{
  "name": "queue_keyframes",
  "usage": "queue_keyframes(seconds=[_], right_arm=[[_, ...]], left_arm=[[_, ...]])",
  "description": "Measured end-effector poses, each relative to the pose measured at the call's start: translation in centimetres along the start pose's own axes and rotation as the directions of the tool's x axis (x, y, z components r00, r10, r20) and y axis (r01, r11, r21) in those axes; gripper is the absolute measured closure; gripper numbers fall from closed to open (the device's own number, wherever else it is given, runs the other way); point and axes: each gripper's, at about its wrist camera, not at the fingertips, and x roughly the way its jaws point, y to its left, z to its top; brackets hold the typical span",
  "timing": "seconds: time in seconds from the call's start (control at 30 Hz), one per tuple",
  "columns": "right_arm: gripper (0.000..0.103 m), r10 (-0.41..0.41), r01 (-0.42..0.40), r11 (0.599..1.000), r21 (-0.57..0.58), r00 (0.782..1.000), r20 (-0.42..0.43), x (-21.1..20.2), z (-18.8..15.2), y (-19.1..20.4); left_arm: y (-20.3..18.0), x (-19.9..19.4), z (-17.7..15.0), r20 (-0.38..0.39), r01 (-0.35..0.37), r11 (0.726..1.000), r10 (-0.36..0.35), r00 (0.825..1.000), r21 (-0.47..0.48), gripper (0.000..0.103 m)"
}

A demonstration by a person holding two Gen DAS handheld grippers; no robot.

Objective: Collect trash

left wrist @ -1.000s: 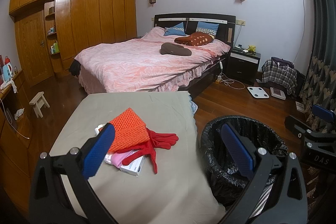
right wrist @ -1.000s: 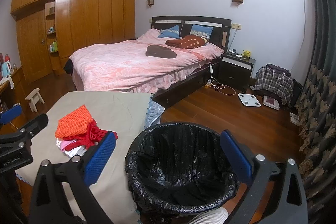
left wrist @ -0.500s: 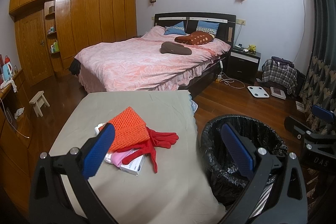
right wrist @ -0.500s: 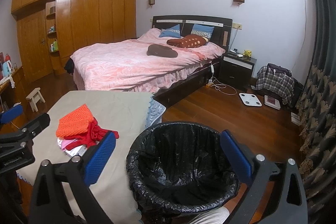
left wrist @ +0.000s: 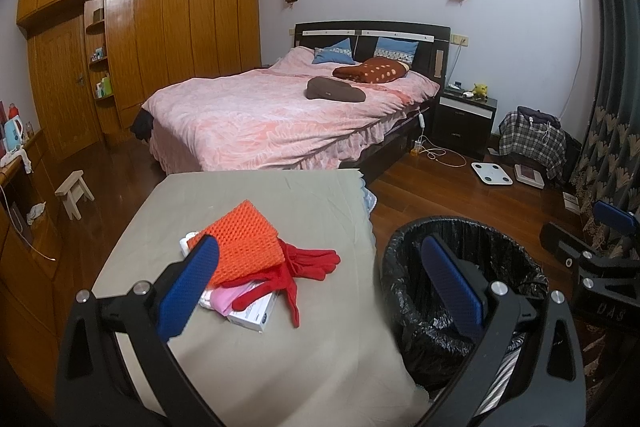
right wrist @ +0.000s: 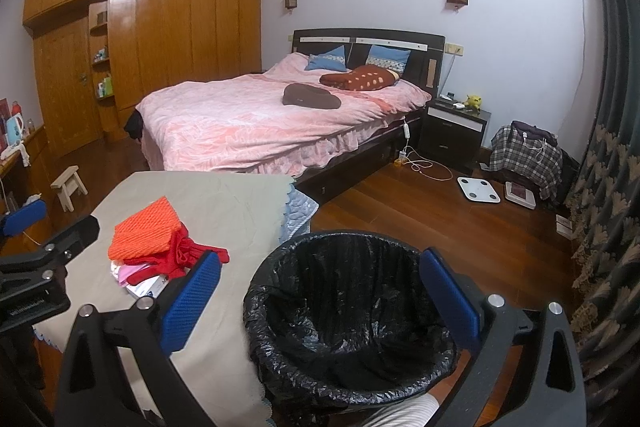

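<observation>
Trash pile [left wrist: 256,267] is seen lower left of centre on the cloth-covered table [left wrist: 280,203], nearest the left gripper [left wrist: 320,283], spread wide, empty; right gripper [right wrist: 320,299], likewise agape, hangs over the bin [right wrist: 352,311].

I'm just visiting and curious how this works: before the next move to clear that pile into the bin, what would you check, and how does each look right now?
1. Left hand-held gripper open and holding nothing: ok.
2. Right hand-held gripper open and holding nothing: ok.
3. Pile within view on the table, orange mesh pad on top, red gloves beside it: ok.
4. Bin lined, open, beside the table: ok.
5. Room left in the bin: ok, it looks empty.
6. What lies at the bottom of the pile: cannot tell, partly covered.
</observation>
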Motion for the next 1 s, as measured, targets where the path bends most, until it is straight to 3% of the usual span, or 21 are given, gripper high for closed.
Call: queue_keyframes(seconds=[1.0], right_arm=[[0.006,0.001,-0.001,1.0,-0.01,1.0,-0.001,0.7,0.4,1.1]], left_arm=[[0.9,1.0,-1.6,-0.023,0.002,1.0,-0.003,1.0,-0.028,0.005]])
